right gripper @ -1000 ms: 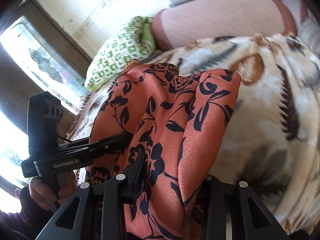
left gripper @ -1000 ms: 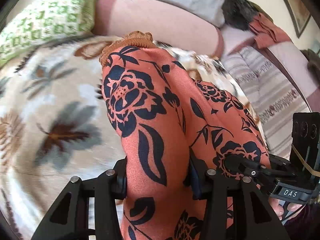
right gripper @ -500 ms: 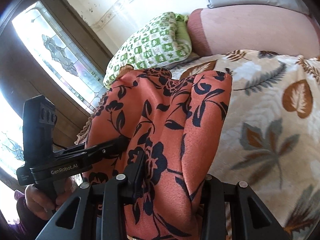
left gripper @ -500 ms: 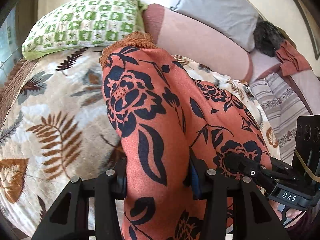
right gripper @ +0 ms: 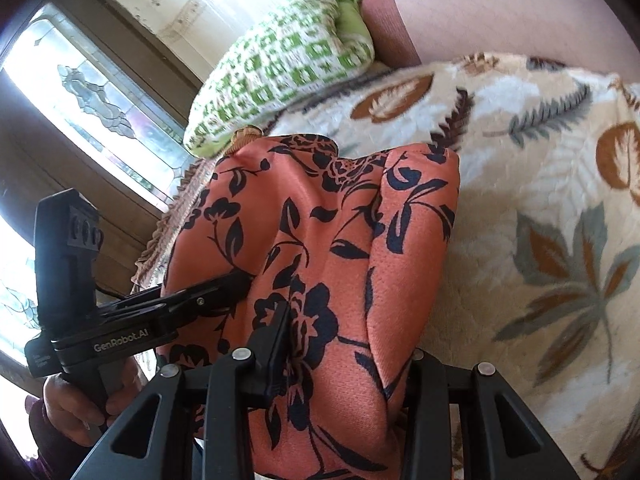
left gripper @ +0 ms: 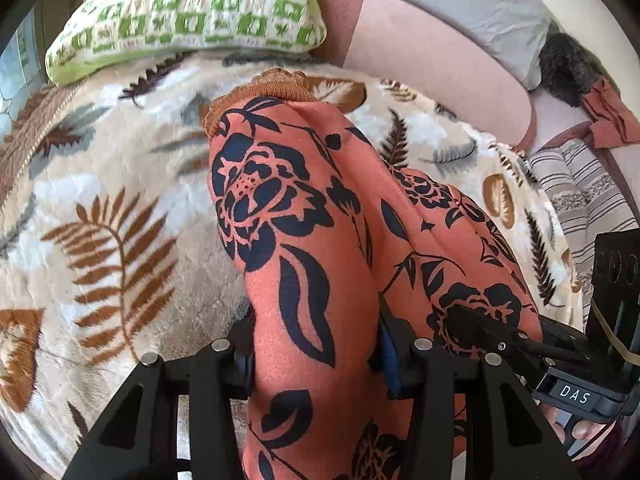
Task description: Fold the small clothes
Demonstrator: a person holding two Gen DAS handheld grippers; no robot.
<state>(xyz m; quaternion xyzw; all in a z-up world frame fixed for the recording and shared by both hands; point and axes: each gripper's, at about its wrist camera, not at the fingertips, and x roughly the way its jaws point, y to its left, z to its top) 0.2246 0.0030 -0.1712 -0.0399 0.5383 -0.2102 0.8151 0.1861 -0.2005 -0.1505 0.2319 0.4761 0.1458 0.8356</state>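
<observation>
Garment (left gripper: pixel 320 248): one orange knit piece, navy floral print, ribbed frilly cuff at far end, bunched in soft ridges, lifted over bed's plush leaf-print blanket (left gripper: pixel 100 220). Left view: left tongs (left gripper: pixel 316 356) clamped on it; right tongs (left gripper: pixel 464 320) grip the same edge alongside. One green-check pillow (left gripper: pixel 188 12), one pink bolster (left gripper: pixel 432 52). Right view: right tongs (right gripper: pixel 340 364) clamped on garment (right gripper: pixel 340 220); left tongs (right gripper: pixel 240 280) bite its left side. One window (right gripper: pixel 92 92).
</observation>
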